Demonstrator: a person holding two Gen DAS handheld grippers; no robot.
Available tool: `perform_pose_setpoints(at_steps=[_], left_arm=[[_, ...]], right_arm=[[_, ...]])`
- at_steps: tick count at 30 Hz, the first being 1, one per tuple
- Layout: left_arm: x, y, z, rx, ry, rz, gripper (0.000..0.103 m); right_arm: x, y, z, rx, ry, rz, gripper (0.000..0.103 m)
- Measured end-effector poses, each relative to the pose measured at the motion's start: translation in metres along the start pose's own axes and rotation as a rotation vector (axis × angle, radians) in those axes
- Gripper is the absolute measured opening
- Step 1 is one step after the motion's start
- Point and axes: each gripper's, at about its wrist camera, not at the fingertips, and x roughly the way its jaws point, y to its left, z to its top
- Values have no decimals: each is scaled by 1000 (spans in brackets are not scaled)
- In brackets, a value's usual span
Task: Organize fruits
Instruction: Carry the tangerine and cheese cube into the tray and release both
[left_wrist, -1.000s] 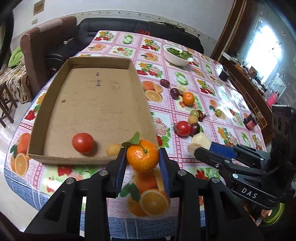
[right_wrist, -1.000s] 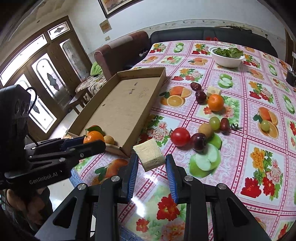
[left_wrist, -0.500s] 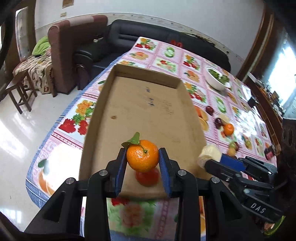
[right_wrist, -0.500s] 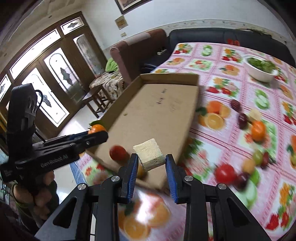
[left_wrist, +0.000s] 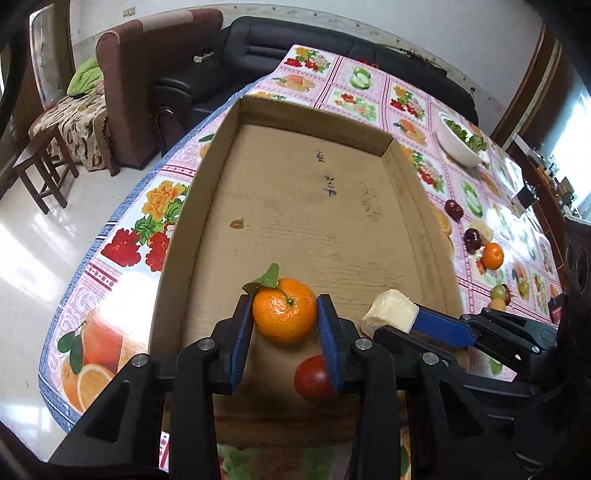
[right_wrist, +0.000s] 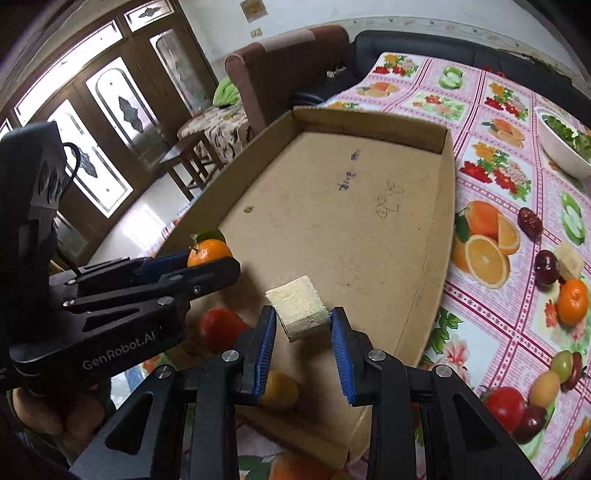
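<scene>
Mandarin with a green leaf sits clamped between the left gripper pads, above the near end of the cardboard tray. Just right of it, the right gripper pinches a pale yellow fruit chunk over the same tray end. A tomato and a small yellow fruit lie on the tray floor. More fruit lies right of the tray on the tablecloth.

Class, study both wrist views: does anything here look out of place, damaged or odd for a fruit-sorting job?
Yes. The right gripper holds a pale cut chunk, blocky and rindless, not a whole fruit like the tangerine in the left gripper. A similar pale chunk lies on the tablecloth. Nothing looks spilled.
</scene>
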Motion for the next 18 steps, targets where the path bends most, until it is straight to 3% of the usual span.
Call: perform_pose_setpoints(at_steps=[14, 18], left_arm=[[6, 6, -2, -58, 55, -21, 33], [-8, 6, -2, -79, 37, -57, 40]], right_arm=[[6, 2, -3, -38, 12, -29, 33], [-7, 3, -7, -35, -11, -27, 35]])
